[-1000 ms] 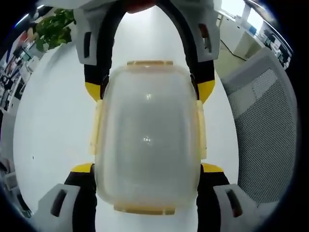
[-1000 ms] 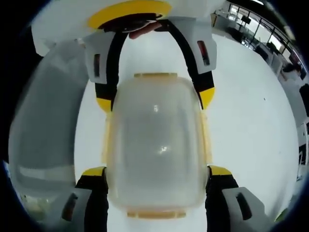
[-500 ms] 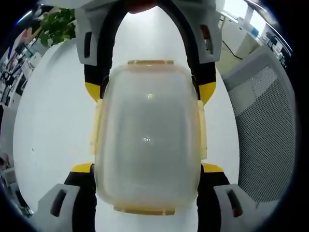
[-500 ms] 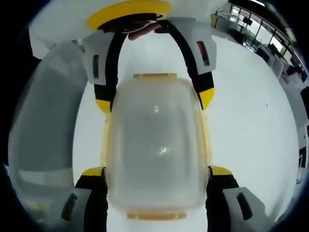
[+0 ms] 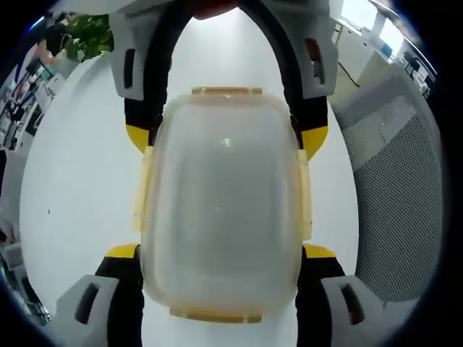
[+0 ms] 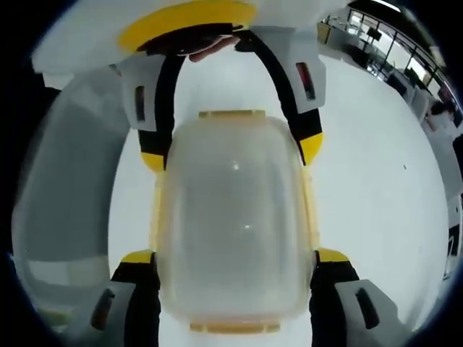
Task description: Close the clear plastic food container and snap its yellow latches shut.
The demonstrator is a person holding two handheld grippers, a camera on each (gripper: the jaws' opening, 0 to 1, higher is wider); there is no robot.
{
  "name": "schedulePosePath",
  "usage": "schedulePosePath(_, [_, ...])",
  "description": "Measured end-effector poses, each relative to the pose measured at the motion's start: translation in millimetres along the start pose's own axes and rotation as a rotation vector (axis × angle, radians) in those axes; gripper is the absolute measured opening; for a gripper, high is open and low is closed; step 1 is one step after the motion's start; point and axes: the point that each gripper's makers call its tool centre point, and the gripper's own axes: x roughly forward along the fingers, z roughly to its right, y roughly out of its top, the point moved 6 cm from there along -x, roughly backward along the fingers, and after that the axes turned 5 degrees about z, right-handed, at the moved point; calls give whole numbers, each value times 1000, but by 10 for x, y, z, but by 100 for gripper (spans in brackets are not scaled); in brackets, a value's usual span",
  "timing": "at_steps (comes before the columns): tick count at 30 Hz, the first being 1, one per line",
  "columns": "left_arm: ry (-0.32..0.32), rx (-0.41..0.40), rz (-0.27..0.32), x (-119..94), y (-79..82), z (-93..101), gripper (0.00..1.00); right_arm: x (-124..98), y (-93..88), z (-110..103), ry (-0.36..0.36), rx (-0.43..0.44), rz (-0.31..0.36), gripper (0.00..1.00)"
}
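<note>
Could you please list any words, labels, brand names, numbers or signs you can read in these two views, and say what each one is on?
None can be read. The clear container and its yellow latches bear no legible print; the left gripper and right gripper show no readable marking, and the background office clutter is too blurred.

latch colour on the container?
Yellow latches along the edges of the clear container; clearest in the left gripper view.

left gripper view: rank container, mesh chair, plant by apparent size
1. Container, but it sits right at the camera, so its lead is partly nearness.
2. Mesh chair, cut off by the view's edge.
3. Plant, far back, so its real size is unsure.
</note>
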Motion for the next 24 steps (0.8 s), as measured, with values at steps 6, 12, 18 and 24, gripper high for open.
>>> schedulePosePath(6, [6,-10,1,-23,-70,10,89,38,63,-8,4,-12,-4,87])
schedulePosePath(12, [28,-18,-6,-25,-143,20,91,77,135,-17,3,-9,8,87])
schedulePosePath(18, [65,50,-49,-3,-308,34,91,95,253,-24,-3,2,19,87])
schedulePosePath(24, [71,39,-67,-21,-320,56,91,133,288,-15,6,-12,18,87])
